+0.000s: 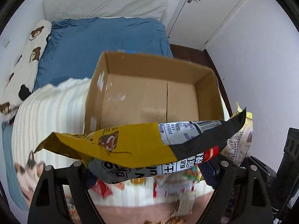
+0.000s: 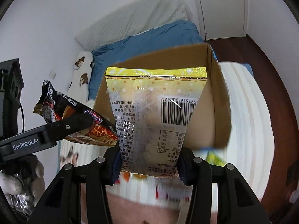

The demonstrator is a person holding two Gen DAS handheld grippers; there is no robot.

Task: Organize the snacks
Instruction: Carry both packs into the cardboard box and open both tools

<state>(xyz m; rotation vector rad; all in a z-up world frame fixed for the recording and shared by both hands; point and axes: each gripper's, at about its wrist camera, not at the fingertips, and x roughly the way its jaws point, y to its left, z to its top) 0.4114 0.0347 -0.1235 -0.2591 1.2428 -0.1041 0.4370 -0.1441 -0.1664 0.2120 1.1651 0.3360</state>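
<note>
On the striped blanket (image 1: 52, 112) beside blue bedding (image 1: 104, 43) sits a cardboard box (image 1: 207, 93).

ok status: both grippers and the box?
Left gripper shut on yellow-black noodle packet. Right gripper shut on pale yellow clear-fronted snack bag. Open cardboard box ahead looks empty, nothing blocking.

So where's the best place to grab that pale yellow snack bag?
Take the pale yellow snack bag by its flat sealed end, coming in edge-on. The right gripper grips the bag there now; its bulging middle looks harder to pinch.
</note>
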